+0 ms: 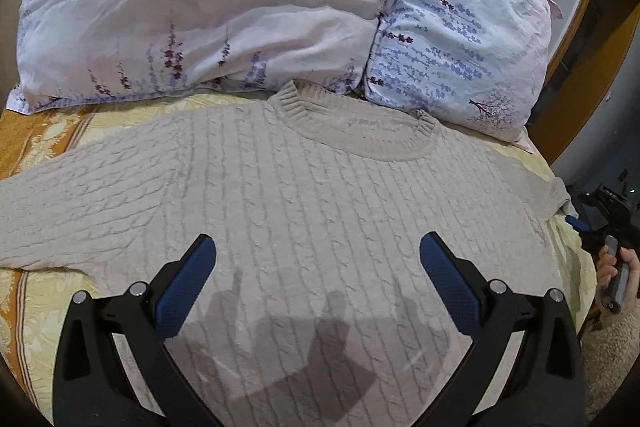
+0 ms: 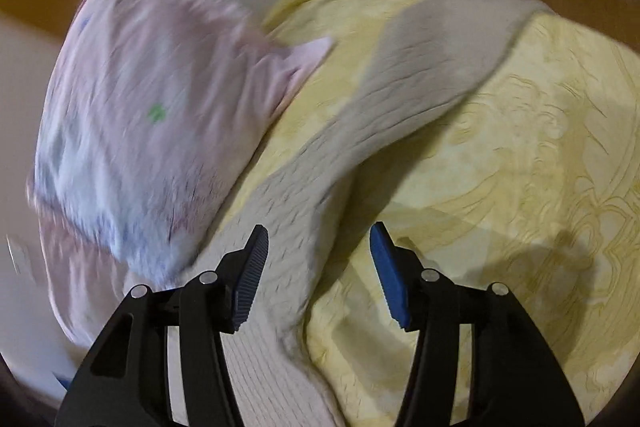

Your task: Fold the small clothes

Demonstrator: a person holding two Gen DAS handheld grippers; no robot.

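Observation:
A beige cable-knit sweater (image 1: 304, 195) lies flat, front up, on a yellow bedspread (image 1: 48, 299), collar toward the pillows. My left gripper (image 1: 318, 259) is open and empty, hovering over the sweater's chest. In the right wrist view, which is motion-blurred, one sweater sleeve (image 2: 360, 115) stretches away over the bedspread (image 2: 520, 167) to the bed edge. My right gripper (image 2: 318, 259) is open and empty above the sleeve's near part. The right gripper also shows in the left wrist view (image 1: 578, 225) at the sweater's right side, held by a hand.
Two floral pillows (image 1: 208, 7) (image 1: 460, 43) lie at the head of the bed, touching the collar. One pillow (image 2: 152, 115) is left of the sleeve in the right wrist view. A wooden bed frame (image 1: 576, 75) runs along the right side.

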